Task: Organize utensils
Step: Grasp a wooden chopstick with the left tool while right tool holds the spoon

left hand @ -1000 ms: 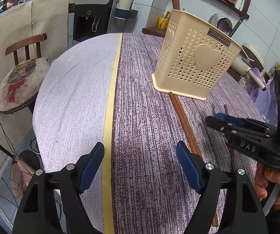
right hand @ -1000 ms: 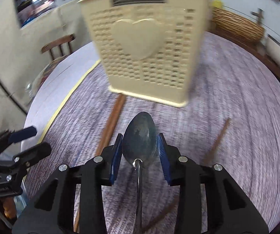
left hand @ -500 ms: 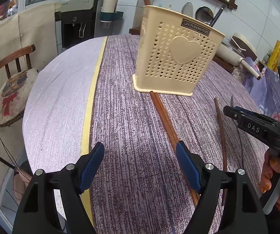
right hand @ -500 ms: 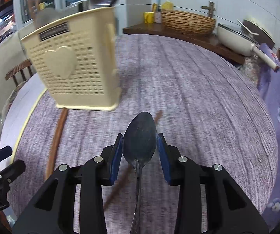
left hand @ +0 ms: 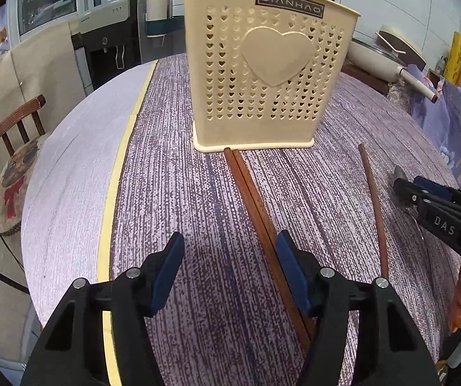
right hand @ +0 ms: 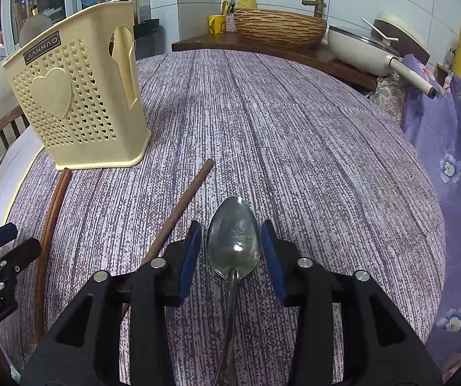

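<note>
A cream perforated utensil holder (left hand: 272, 74) with a heart stands on the round table; it also shows in the right wrist view (right hand: 76, 103). A pair of brown chopsticks (left hand: 253, 199) lies in front of it, running to my left gripper's right finger. A single brown chopstick (left hand: 373, 199) lies further right, also in the right wrist view (right hand: 182, 206). My left gripper (left hand: 229, 270) is open and empty above the table. My right gripper (right hand: 232, 251) has its jaws on either side of a metal spoon (right hand: 233, 244), which lies low over the cloth.
The table has a purple striped cloth (right hand: 294, 128) with a yellow band (left hand: 114, 177) at left. A wooden chair (left hand: 15, 148) stands left of the table. A counter behind holds a wicker basket (right hand: 278, 27) and a white pan (right hand: 365, 51). Floral fabric (right hand: 455, 160) hangs at right.
My left gripper has swung right and closer to the holder. My right gripper with the spoon has swung right and come down toward the cloth; its jaws look slightly wider.
</note>
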{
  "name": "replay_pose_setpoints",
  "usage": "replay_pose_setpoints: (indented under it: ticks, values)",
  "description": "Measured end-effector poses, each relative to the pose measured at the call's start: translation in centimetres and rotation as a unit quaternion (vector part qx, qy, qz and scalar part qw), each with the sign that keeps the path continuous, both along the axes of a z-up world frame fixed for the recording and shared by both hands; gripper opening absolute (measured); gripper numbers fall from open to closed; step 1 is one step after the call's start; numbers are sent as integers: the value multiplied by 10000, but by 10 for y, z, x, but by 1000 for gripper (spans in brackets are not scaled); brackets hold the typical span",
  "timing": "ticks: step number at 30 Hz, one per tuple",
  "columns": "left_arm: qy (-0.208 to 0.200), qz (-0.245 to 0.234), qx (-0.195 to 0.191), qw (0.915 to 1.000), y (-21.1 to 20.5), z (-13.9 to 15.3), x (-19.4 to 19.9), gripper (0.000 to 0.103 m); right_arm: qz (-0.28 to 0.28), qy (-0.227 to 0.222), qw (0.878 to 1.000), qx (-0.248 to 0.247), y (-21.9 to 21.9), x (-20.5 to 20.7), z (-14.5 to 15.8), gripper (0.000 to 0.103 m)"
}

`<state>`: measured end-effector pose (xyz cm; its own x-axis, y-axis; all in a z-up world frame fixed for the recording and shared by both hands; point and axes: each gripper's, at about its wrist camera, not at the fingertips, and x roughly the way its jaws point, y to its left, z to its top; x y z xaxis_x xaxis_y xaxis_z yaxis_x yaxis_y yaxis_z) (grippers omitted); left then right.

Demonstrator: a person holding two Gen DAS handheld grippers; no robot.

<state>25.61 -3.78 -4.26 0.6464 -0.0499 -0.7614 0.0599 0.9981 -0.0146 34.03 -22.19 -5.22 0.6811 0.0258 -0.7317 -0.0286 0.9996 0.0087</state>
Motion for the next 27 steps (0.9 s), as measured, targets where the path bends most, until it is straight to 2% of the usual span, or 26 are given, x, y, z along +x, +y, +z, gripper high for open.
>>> replay_pose_setpoints:
  ticks: [1, 4, 7, 12, 16, 21, 27]
  values:
    - [-34, -7, 9, 10000, -2, -1, 0, 60, -6, -36, 10000, -23, -1, -2, 1, 54]
    - [-80, 47, 73, 9999, 0, 0, 0, 60, -29, -162, 9999, -41, -2, -11, 5, 54]
    - [-38, 108, -8, 9999, 8, -1, -1, 60, -17, -183, 9998, 23, -7, -16, 9, 60]
    - [-15, 160, -20, 9999, 15, -2, -3, 61, -66, -228, 9995, 191, -18, -25, 13, 60]
    - [81, 304, -169, 9994, 25, 1, -1, 61, -53, -229, 9996, 166, -20, -31, 17, 60]
    - [180, 329, -205, 9991, 23, 1, 13, 60, 226, 148, 9982, 536, -27, -26, 11, 60]
    - [271, 403, -160, 9987, 23, 2, 25, 55, 438, 391, 9974, 419, -26, -24, -1, 60]
